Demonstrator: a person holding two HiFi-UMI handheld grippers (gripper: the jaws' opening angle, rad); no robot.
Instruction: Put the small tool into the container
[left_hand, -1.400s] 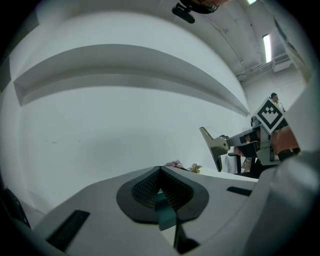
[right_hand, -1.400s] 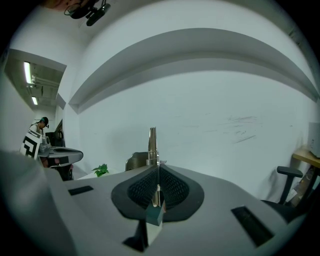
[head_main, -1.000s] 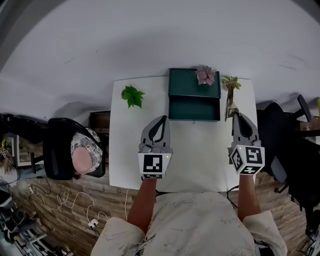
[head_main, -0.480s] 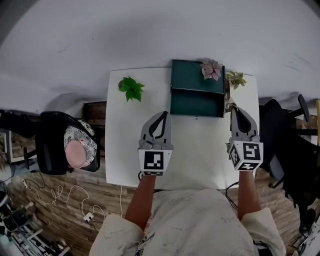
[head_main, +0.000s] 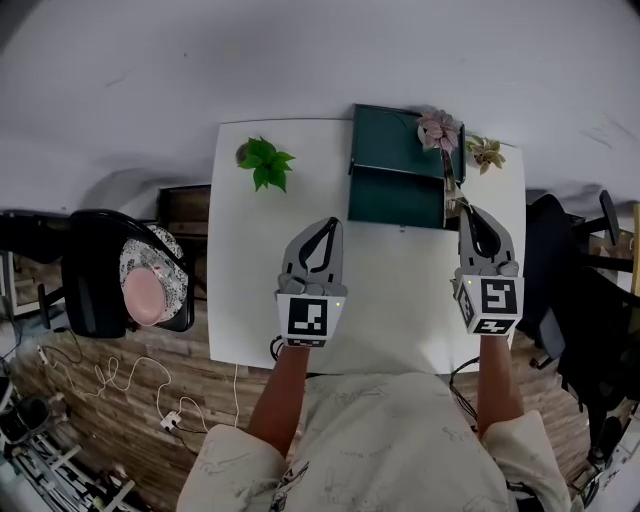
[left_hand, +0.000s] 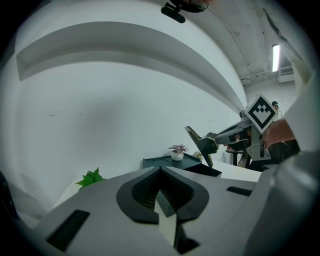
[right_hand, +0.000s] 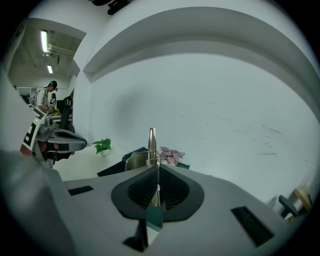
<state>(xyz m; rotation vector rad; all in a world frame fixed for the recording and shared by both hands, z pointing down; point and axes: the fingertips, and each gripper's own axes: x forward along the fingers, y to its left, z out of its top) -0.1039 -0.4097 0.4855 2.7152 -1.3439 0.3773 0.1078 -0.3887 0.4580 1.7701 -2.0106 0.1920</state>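
Note:
The container (head_main: 392, 160) is a dark green box at the back of the white table (head_main: 250, 300), with its drawer (head_main: 395, 208) pulled out toward me. My right gripper (head_main: 470, 214) is shut on the small metal tool (head_main: 455, 203), which juts forward beside the drawer's right front corner. In the right gripper view the tool (right_hand: 152, 144) stands up out of the closed right gripper (right_hand: 154, 169), with the container (right_hand: 131, 161) behind it. My left gripper (head_main: 327, 224) hovers over the table's middle, shut and empty. The left gripper view shows the left gripper (left_hand: 160, 169), the container (left_hand: 170, 162) and the tool (left_hand: 199, 143).
A pink potted plant (head_main: 438, 130) sits on the container's back right corner. A pale plant (head_main: 487, 152) stands to its right, and a green plant (head_main: 266, 163) at the table's back left. Chairs stand at the left (head_main: 105, 270) and right (head_main: 570, 270) of the table.
The head view has shifted, so the table sits higher and further right in it. The right gripper's tool now lies closer to the drawer's right corner. The left gripper has hardly moved.

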